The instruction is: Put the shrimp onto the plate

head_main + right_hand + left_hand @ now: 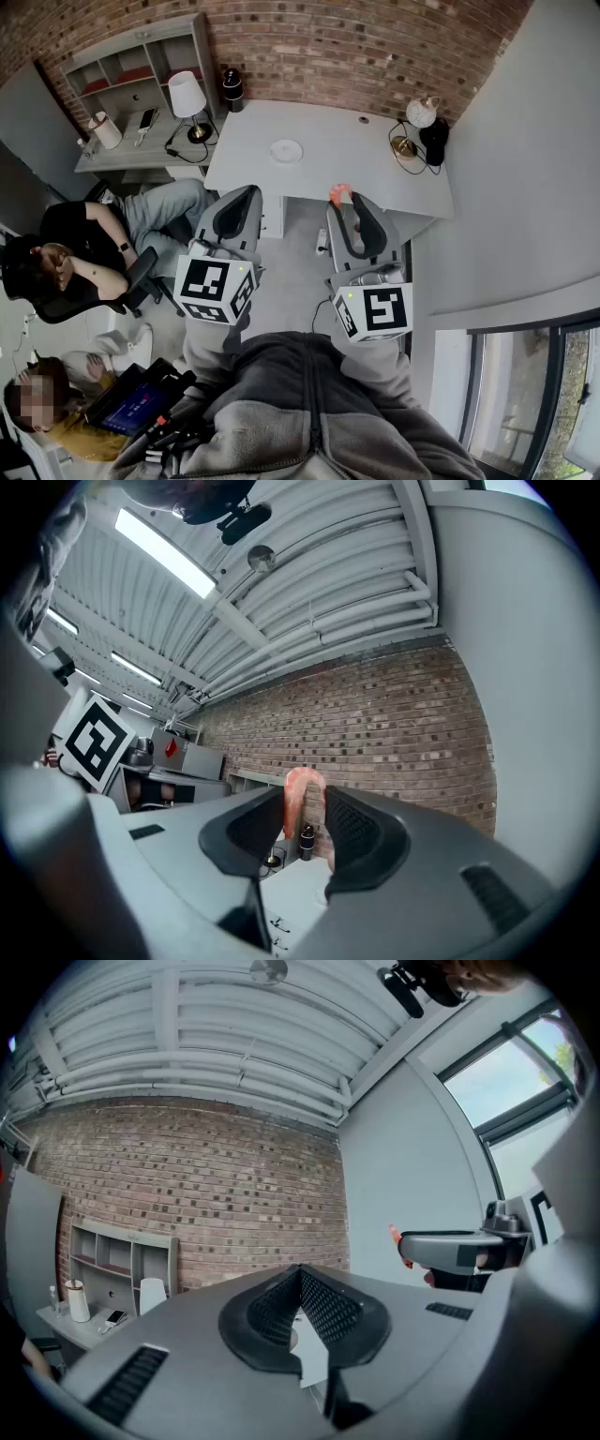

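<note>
Ahead of me, against the red brick wall point(375, 47), stands the long white desk point(347, 169), and on its left half lies the small round white plate point(286, 151), bare and well apart from both tools. I have the right gripper point(349, 208) held out in the air short of the desk's near edge, pointing roughly level, and its jaws are clamped on the pink curved shrimp point(338, 193). In the right gripper view the right gripper point(306, 810) shows its two black ribbed pads point(349, 829) pressing on either side of the shrimp point(302, 789), whose arched back sticks up above the fingertips. The shrimp is therefore off the plate, up in the air and to the right of it in the head view. The left gripper point(246, 199) hangs beside the right one, near it but not touching, also level; in the left gripper view the left gripper point(300, 1277) has its pads meeting in a point with nothing held between them. At the desk's right end sit a white round object point(421, 112) and a black object point(434, 141) with a cable. A white table lamp point(187, 96) stands on a lower grey desk point(131, 155) to the left, where a person point(84, 248) sits in a black office chair point(141, 277).
</note>
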Action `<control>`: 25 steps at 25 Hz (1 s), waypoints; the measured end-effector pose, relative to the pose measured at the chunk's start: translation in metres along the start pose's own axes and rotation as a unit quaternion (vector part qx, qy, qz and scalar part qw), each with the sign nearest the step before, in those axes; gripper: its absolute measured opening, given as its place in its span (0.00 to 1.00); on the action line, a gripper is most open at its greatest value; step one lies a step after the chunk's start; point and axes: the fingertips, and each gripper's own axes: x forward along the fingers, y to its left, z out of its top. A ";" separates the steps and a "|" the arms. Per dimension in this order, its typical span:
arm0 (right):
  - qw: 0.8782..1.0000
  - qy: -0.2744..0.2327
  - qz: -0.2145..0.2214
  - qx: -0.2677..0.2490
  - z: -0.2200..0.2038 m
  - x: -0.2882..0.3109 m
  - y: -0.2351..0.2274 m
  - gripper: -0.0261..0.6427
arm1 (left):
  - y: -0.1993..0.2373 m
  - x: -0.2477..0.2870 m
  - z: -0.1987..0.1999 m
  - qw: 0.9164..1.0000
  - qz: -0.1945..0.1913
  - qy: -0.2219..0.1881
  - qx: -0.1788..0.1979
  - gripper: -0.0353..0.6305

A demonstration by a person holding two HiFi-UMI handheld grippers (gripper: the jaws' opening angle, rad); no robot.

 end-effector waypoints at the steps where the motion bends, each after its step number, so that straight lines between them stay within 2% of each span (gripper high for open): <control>1: 1.000 0.000 0.001 -0.001 0.000 0.000 0.000 0.25 | 0.000 0.000 0.001 1.000 0.000 -0.001 -0.001 0.06; 9: 1.000 -0.017 0.016 0.009 0.003 0.001 0.003 0.25 | -0.001 0.001 -0.002 1.000 0.002 0.005 -0.001 0.06; 21: 1.000 0.010 0.023 0.015 -0.011 0.003 0.009 0.25 | 0.004 -0.001 -0.014 1.000 0.012 0.024 -0.012 0.06; 25: 1.000 0.008 0.026 0.014 -0.015 -0.021 0.001 0.25 | -0.013 -0.008 -0.018 0.999 0.030 0.016 -0.010 0.06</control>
